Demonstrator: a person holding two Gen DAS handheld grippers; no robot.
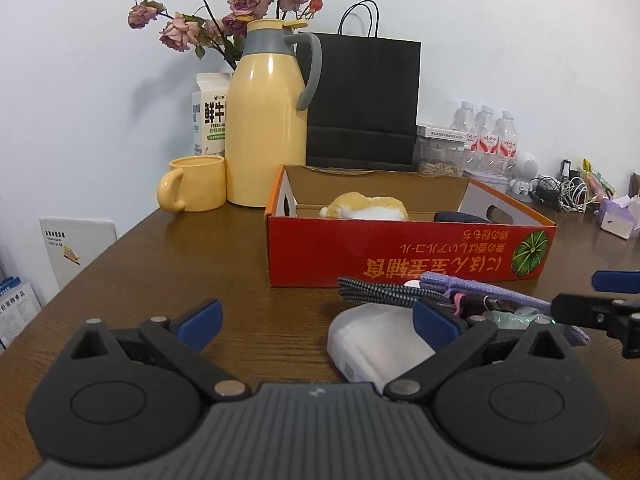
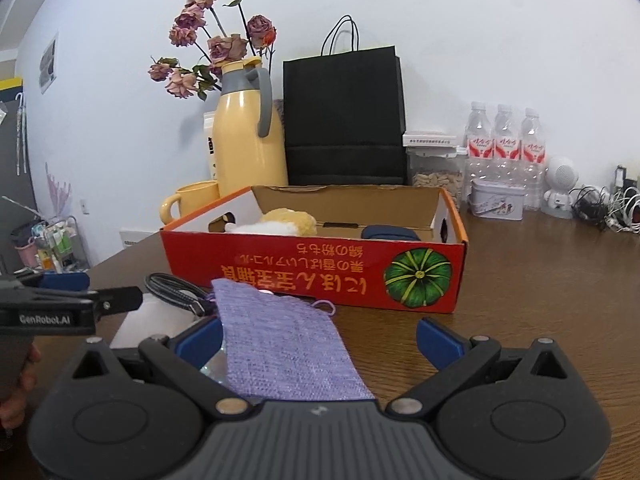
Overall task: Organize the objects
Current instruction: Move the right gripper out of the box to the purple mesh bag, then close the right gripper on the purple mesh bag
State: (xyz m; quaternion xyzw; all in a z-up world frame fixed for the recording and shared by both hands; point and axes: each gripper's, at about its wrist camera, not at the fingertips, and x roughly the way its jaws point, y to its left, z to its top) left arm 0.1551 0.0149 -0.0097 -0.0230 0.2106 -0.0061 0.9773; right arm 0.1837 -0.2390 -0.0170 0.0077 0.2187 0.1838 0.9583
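Observation:
A red cardboard box (image 1: 408,252) (image 2: 312,272) stands open on the brown table, holding a yellow-and-white plush toy (image 1: 368,206) (image 2: 276,222) and a dark blue item (image 1: 460,216) (image 2: 390,233). In front of the box lie a purple woven pouch (image 2: 288,344) (image 1: 480,286), a braided black cable (image 1: 380,292) (image 2: 172,290) and a white packet (image 1: 372,344). My left gripper (image 1: 316,324) is open just left of the packet, nothing between its fingers. My right gripper (image 2: 320,338) is open over the pouch, which lies between its fingers.
Behind the box stand a yellow thermos jug (image 1: 268,120), a yellow mug (image 1: 194,184), a milk carton (image 1: 210,112), a black paper bag (image 1: 362,100), dried roses, water bottles (image 2: 504,148) and a tin (image 2: 496,200). Tangled cables (image 2: 604,208) lie far right.

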